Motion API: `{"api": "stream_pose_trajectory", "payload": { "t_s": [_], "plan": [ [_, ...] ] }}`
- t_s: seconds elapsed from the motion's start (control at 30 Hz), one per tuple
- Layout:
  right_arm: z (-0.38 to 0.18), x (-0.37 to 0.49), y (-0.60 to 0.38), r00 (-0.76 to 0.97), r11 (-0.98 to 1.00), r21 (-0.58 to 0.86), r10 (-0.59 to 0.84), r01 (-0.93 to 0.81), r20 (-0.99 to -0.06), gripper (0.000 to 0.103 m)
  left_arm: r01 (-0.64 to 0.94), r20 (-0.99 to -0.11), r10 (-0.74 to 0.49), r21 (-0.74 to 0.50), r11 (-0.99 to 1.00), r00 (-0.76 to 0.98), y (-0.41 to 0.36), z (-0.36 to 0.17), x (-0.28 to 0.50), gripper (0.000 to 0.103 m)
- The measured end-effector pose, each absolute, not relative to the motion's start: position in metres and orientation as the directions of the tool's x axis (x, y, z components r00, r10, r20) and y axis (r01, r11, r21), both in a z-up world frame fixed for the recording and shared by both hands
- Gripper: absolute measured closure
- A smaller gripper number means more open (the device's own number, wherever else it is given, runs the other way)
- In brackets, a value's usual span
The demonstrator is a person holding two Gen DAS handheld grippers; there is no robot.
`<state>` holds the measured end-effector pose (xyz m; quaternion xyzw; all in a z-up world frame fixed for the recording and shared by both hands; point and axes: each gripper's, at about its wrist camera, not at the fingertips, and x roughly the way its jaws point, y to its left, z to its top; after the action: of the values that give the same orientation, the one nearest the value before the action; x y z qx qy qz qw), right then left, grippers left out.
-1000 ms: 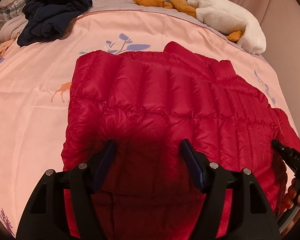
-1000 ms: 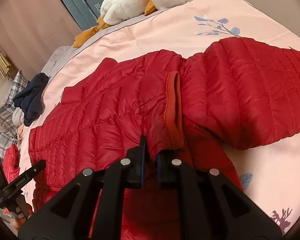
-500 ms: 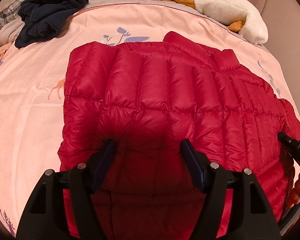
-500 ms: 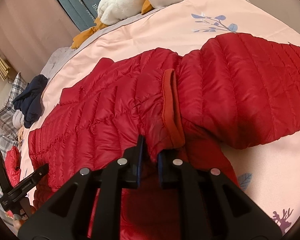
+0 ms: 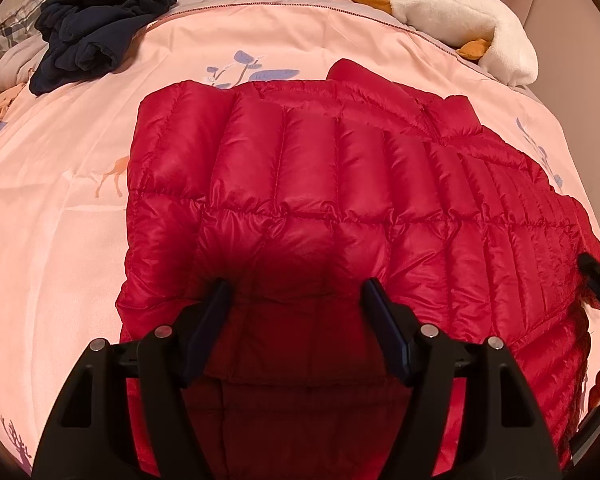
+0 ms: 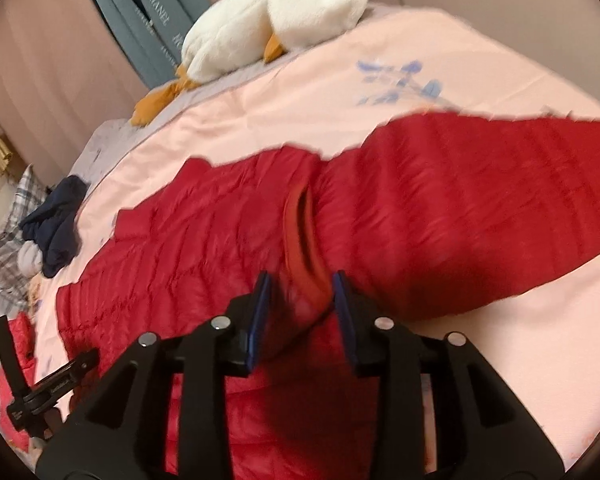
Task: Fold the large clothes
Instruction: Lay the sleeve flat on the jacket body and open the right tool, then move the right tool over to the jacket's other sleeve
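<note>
Left gripper (image 5: 296, 312) hasn't budged, fingers spread wide over the hem of the red puffer jacket (image 5: 340, 200) lying flat on the pink bed cover (image 5: 60, 208), gripping nothing. Right gripper (image 6: 300, 292) was clamped on the orange-lined cuff (image 6: 300, 240), now its fingers are opening with the cuff loose between them, so that sleeve fold looks placed

The quilted jacket (image 5: 340, 184) is glossy, slick cloth; the pink bedspread (image 5: 60, 208) is smooth and matt; the white plush toy (image 5: 460, 32) is fleecy.
</note>
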<state>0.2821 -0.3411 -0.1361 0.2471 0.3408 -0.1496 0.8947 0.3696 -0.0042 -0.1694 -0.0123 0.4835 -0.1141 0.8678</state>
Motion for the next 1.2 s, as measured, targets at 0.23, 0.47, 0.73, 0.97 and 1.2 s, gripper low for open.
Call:
{"api": "stream_pose_trajectory", "payload": {
  "t_s": [0.23,0.47,0.73,0.97,1.2],
  "plan": [
    [-0.109,0.293,-0.299,0.766,0.931,0.229,-0.077,0.284,-0.638,0.062,0.181,-0.839,-0.21,-0.136,0.974,0.502,-0.003,-0.17,0.37,0.032],
    [-0.125,0.329,-0.243,0.725,0.981,0.153,0.02,0.118,-0.689,0.061,0.18,-0.84,-0.208,-0.135,0.974,0.501,-0.004,-0.17,0.37,0.032],
    [-0.15,0.34,-0.237,0.66,0.989,0.084,-0.015,0.118,-0.751,0.061,0.18,-0.84,-0.21,-0.137,0.974,0.499,-0.003,-0.17,0.369,0.031],
    [-0.154,0.336,-0.251,0.657,0.985,0.092,-0.026,0.145,-0.753,0.06,0.182,-0.84,-0.201,-0.124,0.975,0.504,-0.005,-0.171,0.368,0.031],
    [-0.155,0.332,-0.265,0.656,0.979,0.1,-0.04,0.175,-0.754,0.061,0.185,-0.843,-0.197,-0.118,0.976,0.501,-0.006,-0.171,0.368,0.03]
  ]
}}
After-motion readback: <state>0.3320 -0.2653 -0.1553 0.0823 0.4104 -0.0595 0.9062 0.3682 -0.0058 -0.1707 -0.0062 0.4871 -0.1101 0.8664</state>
